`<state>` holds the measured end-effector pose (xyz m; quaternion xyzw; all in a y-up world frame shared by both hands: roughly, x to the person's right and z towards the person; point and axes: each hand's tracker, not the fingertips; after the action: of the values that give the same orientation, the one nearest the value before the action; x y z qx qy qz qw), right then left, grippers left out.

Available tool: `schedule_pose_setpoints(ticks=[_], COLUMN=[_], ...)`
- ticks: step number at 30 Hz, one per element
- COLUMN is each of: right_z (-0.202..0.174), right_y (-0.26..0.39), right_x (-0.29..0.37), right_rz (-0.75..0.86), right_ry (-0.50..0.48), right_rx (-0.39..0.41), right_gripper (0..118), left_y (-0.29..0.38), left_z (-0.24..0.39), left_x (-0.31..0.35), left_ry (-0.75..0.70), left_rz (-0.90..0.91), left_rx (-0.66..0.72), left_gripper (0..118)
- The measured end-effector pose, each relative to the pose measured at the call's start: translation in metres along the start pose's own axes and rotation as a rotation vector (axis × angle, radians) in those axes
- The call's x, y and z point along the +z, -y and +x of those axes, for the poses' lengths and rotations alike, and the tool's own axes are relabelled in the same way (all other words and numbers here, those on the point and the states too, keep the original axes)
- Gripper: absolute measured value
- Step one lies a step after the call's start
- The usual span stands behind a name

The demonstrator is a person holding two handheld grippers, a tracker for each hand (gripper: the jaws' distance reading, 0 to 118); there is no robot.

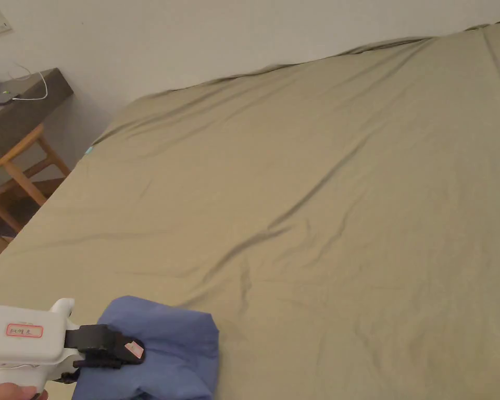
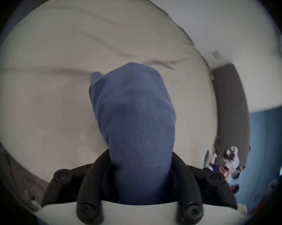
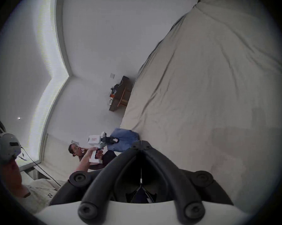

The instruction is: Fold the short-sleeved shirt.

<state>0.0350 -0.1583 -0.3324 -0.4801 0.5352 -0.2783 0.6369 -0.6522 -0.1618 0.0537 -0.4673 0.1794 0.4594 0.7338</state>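
Blue shirt (image 1: pixel 160 349) clamped in left gripper (image 1: pixel 132 350) jaws.

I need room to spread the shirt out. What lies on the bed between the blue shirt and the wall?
Nothing: in the head view, bare, wrinkled olive sheet runs from the blue shirt, held by the left gripper, to the wall.

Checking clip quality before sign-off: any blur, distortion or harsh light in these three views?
Head view: sharp, soft even light, the left gripper and blue shirt cut off at the bottom edge. Left gripper view: fisheye with dark corners, smeared by blur, the shirt bulging large between its jaws. Right gripper view: fisheye, tilted sideways, a bright ceiling strip glaring; the right gripper is crisp.
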Motion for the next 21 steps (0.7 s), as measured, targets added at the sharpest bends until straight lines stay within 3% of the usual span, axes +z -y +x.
schedule_pose_setpoints(ticks=[3, 7, 8, 9, 10, 11, 14, 17, 21], right_z=[-0.005, -0.002, 0.002, 0.000, -0.003, -0.006, -0.013, -0.026, -0.058], right_y=[0.009, 0.018, 0.018, 0.020, 0.021, 0.022, 0.023, 0.018, -0.015], right_x=[0.006, 0.011, 0.013, 0.013, 0.014, 0.015, 0.020, 0.022, 0.019], right_rz=[-0.003, -0.030, -0.033, -0.037, -0.042, -0.045, -0.051, -0.047, -0.038], right_ry=[0.054, 0.111, 0.122, 0.134, 0.144, 0.149, 0.212, 0.345, 0.582], right_rx=[-0.005, 0.008, 0.014, 0.022, 0.027, 0.037, 0.098, 0.174, 0.368], right_gripper=[2, 2, 2, 2, 2, 2, 2, 2, 2], left_y=[-0.006, -0.005, -0.003, -0.001, 0.003, 0.007, 0.009, 0.013, 0.006], left_z=[-0.034, -0.068, -0.074, -0.078, -0.077, -0.077, -0.070, -0.029, 0.069], left_x=[0.014, 0.008, 0.002, -0.001, -0.007, -0.011, 0.020, 0.028, 0.061], left_ry=[-0.091, -0.094, -0.109, -0.188, -0.285, -0.377, -0.322, -0.268, -0.164], left_rz=[-0.002, -0.018, -0.022, -0.021, -0.014, -0.018, 0.060, 0.156, 0.270], left_rx=[0.041, 0.136, 0.118, 0.140, 0.171, 0.189, 0.175, 0.171, -0.056], left_gripper=[33, 34, 60, 97, 118, 118, 118, 118, 115])
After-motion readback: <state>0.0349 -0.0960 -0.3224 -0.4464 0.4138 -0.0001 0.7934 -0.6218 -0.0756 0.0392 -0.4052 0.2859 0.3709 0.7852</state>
